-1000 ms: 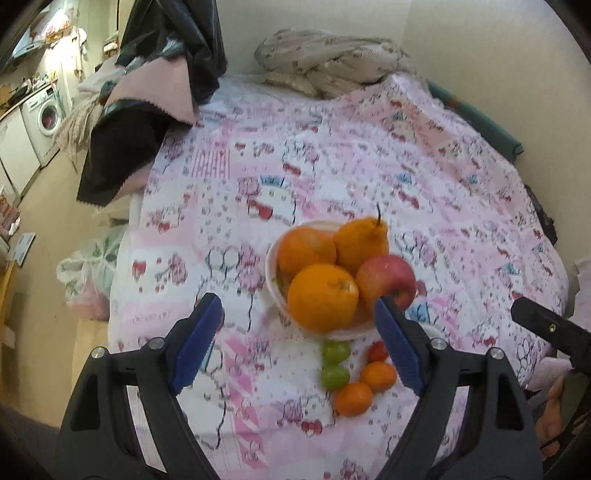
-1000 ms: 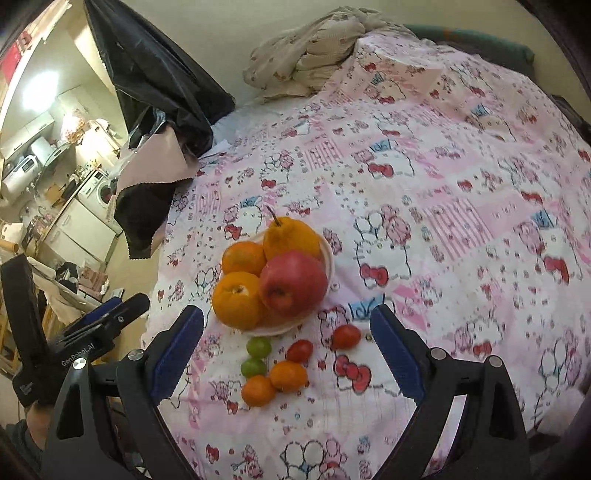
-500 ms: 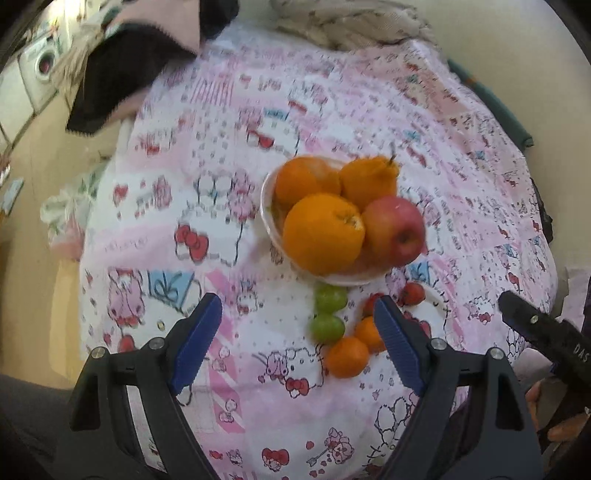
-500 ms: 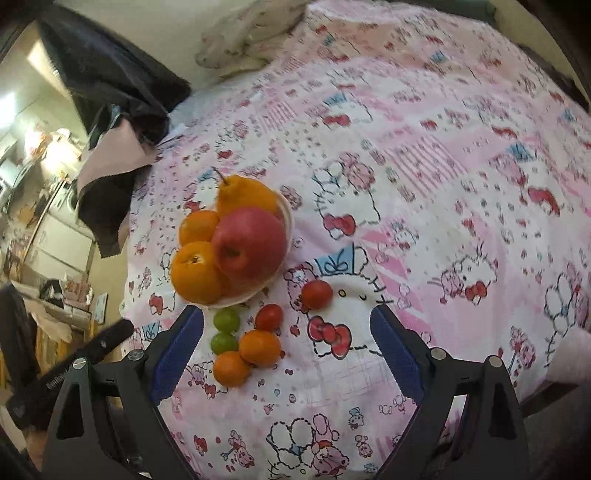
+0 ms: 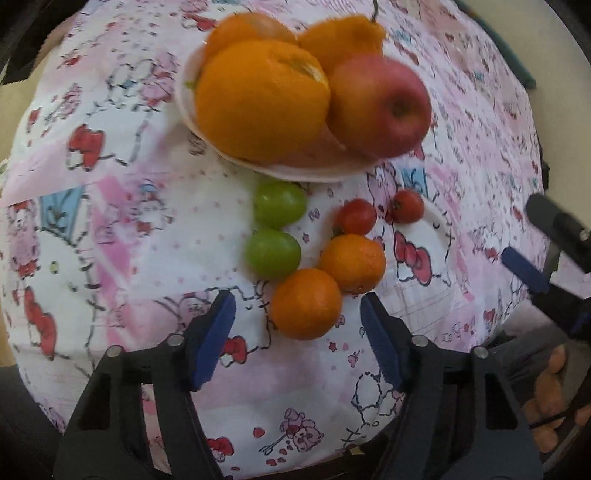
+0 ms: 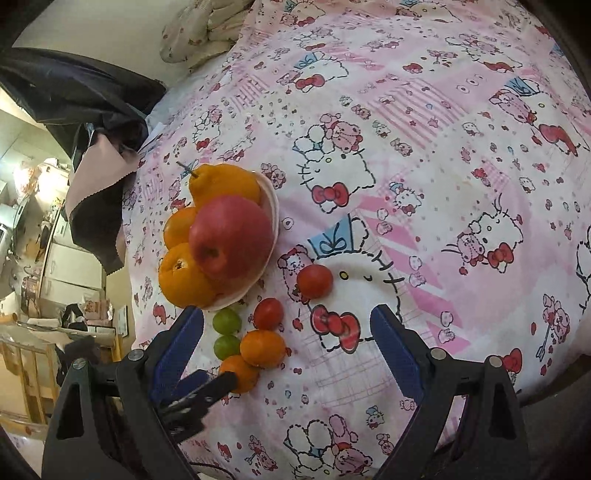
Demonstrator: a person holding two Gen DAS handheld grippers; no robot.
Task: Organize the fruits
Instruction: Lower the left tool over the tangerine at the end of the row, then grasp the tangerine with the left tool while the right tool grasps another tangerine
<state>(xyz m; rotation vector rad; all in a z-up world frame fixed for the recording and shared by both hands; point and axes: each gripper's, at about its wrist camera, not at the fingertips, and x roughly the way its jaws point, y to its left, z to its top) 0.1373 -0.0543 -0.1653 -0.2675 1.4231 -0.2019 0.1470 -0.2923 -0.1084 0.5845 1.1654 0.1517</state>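
Note:
A white bowl [image 5: 295,171] [image 6: 271,199] holds a big orange [image 5: 260,99], a red apple [image 5: 380,107] [image 6: 231,238], another orange and a pear-shaped citrus [image 6: 225,184]. On the cloth in front lie two green fruits [image 5: 280,205] [image 5: 273,253], two small oranges [image 5: 306,302] [image 5: 352,264] and two cherry tomatoes [image 5: 356,216] [image 5: 407,206] [image 6: 314,281]. My left gripper [image 5: 297,343] is open, just short of the nearest small orange. My right gripper [image 6: 286,345] is open and empty, low over the cloth by the small fruits.
The fruits lie on a bed with a pink Hello Kitty sheet [image 6: 424,147]. A crumpled blanket [image 6: 207,33] lies at the far end. Dark clothing [image 6: 92,110] hangs at the left edge, with room furniture beyond. The bed's near edge is just below both grippers.
Both grippers have moved down and closer to the fruits. The left gripper now stands around the nearest small orange's front; the left gripper's finger shows in the right wrist view.

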